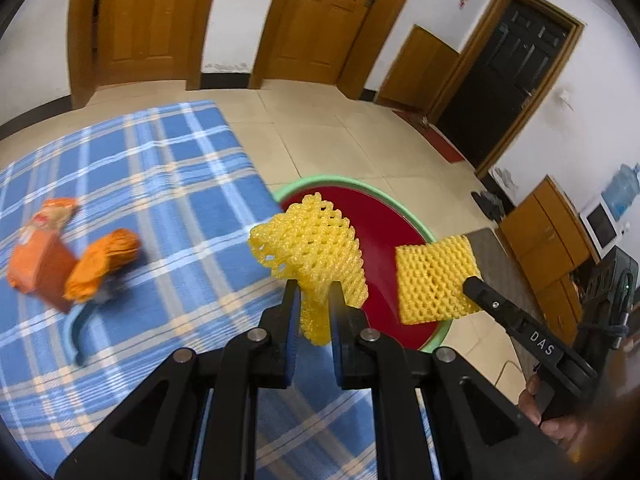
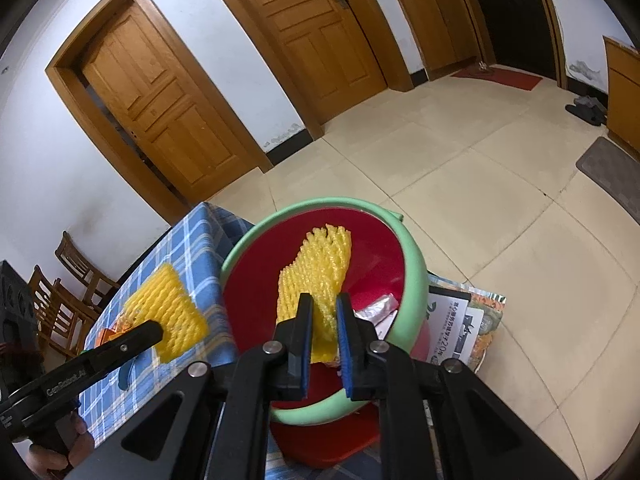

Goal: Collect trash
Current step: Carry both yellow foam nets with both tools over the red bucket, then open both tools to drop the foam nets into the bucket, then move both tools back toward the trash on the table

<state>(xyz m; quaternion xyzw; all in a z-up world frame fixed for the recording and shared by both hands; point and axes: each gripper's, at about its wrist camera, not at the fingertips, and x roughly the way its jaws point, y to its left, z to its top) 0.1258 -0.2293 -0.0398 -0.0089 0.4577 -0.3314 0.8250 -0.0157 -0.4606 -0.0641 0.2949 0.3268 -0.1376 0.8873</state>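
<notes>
My left gripper (image 1: 316, 300) is shut on a yellow foam net (image 1: 312, 244), held at the table's edge beside a red bin with a green rim (image 1: 424, 232). My right gripper (image 2: 324, 316) is shut on a second yellow foam net (image 2: 316, 272) over the bin's mouth (image 2: 408, 264). Each view shows the other gripper from the side with its net: the right gripper (image 1: 470, 284), the left gripper (image 2: 158, 330). Two crumpled orange wrappers (image 1: 40, 256) (image 1: 104, 264) lie on the blue checked tablecloth (image 1: 160, 184). A silver wrapper (image 2: 376, 308) lies inside the bin.
A teal curved object (image 1: 78, 328) lies by the orange wrappers. Printed papers (image 2: 460, 320) sit on the tiled floor beside the bin. Wooden chairs (image 2: 68, 280) stand left of the table, a wooden cabinet (image 1: 540, 236) and a grey mat (image 2: 612, 172) to the right.
</notes>
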